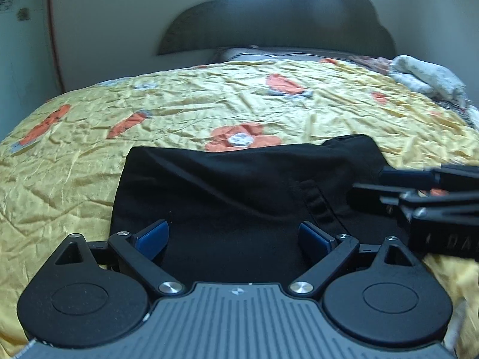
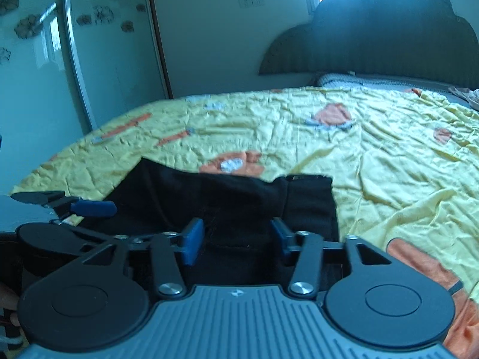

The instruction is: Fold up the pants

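Note:
Black pants [image 1: 224, 185] lie folded into a compact rectangle on the yellow flowered bedspread [image 1: 89, 155], near the bed's front edge. My left gripper [image 1: 233, 236] hovers over their near part, its blue pads spread wide and touching nothing. In from the right comes my right gripper [image 1: 371, 184], low over the pants' right side by a belt loop. In the right wrist view the pants [image 2: 233, 197] fill the middle, and the right gripper [image 2: 236, 236] stands open above them with only cloth below the gap. At the left edge shows the left gripper's blue finger [image 2: 92, 208].
A dark scalloped headboard [image 1: 278, 21] stands at the far end of the bed. Crumpled light bedding [image 1: 425, 74] lies at the far right. Glossy wardrobe doors [image 2: 89, 59] stand left of the bed. The bedspread [image 2: 389, 155] stretches wide beyond and to the right of the pants.

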The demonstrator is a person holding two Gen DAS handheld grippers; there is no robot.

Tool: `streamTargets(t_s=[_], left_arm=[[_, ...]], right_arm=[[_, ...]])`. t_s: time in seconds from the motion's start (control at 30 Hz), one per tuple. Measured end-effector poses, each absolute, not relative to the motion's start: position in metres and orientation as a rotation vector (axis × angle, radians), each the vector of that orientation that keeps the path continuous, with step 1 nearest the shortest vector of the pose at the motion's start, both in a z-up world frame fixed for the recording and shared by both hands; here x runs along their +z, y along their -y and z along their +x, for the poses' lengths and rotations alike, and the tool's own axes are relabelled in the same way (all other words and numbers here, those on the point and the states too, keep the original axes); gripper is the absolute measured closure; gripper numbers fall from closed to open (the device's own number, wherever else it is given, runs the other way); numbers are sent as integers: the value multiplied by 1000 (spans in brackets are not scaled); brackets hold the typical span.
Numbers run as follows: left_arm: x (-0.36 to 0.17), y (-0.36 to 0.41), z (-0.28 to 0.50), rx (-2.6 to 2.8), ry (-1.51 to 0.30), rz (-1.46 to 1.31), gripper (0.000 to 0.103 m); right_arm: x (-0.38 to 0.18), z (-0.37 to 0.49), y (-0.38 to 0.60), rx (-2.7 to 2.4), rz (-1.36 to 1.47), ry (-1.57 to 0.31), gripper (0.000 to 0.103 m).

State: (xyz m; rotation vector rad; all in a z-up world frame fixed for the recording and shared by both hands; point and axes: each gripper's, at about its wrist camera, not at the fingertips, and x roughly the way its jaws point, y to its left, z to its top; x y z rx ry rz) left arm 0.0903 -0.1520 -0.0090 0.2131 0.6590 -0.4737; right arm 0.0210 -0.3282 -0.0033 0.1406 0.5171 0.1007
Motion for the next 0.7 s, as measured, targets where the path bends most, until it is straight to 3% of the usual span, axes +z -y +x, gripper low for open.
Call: streamTargets(t_s=[0.17,0.53,0.7], left_arm=[[6,118,96,-472,-643,177,8],[-13,35,161,-659,-1001,-297,10],[-25,23,175,-800,-1068,-438,10]], right_arm=[[5,13,360,71,189,-507,39],[-31,33,425,229,485,-689,38],[-39,46,434,391,529,-740,33]])
